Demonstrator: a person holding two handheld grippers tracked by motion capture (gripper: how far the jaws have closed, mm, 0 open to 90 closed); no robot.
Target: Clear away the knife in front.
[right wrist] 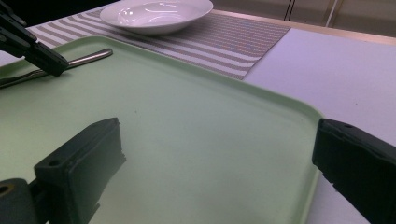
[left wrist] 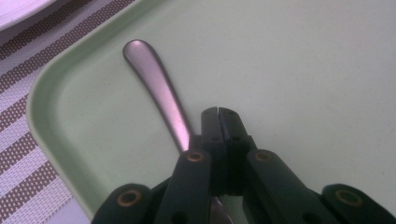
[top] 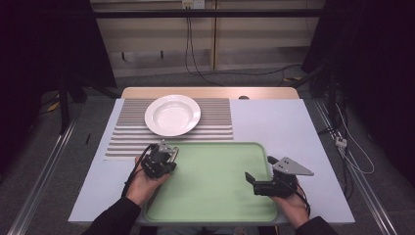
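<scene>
Lying flat on the green tray (left wrist: 289, 60), the metal utensil handle (left wrist: 161, 95) runs just beside the left gripper (left wrist: 218, 112) and passes beneath its body; jaws pressed together, nothing pinched between the tips. Beyond the handle's rounded end: tray rim, then striped placemat (left wrist: 23, 140). Right gripper (right wrist: 215, 154) hovers over the tray's opposite side, jaws spread wide. White bowl (right wrist: 156, 14) sits farther off on the placemat.

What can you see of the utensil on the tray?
The utensil is brushed metal with a slim handle widening to a rounded end. It lies flat on the green tray, near its left rim, handle end toward the tray's far left corner. Its head is hidden under the left gripper, whose jaws are shut just beside the handle; contact unclear.
</scene>
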